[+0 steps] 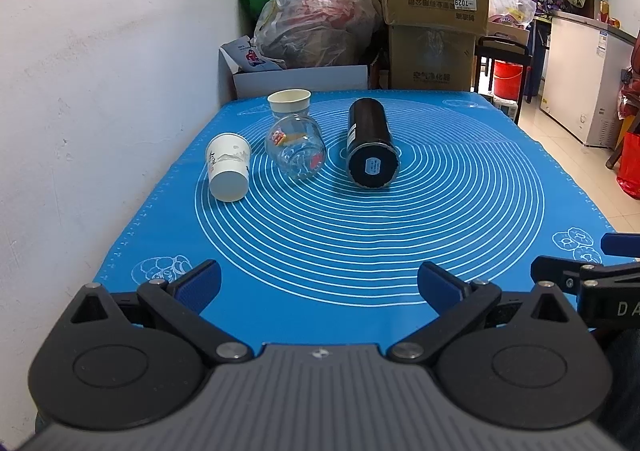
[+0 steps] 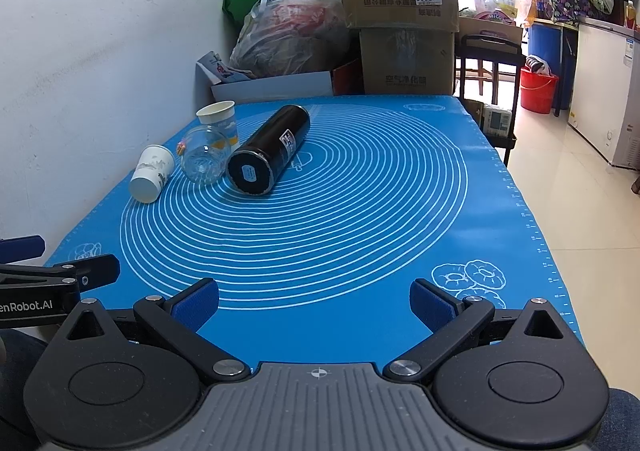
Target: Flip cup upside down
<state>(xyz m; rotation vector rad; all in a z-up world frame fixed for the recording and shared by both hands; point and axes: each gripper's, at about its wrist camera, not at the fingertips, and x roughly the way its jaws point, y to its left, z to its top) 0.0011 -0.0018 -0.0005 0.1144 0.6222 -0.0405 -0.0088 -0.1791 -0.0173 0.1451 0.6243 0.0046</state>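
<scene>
With both my left gripper (image 1: 318, 283) and right gripper (image 2: 314, 301) spread wide and empty at the mat's (image 1: 460, 219) near edge, I am eyeing the upright paper cup (image 1: 289, 102) standing far-left behind the glass jar (image 1: 295, 149), judging it light and crushable, best pinched gently mid-wall.

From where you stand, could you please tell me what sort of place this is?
Probably a storage corner of a home: stacked cardboard boxes and stuffed plastic bags crowd the wall behind a table with a blue baking mat, and a chest freezer stands on the tiled floor.
</scene>
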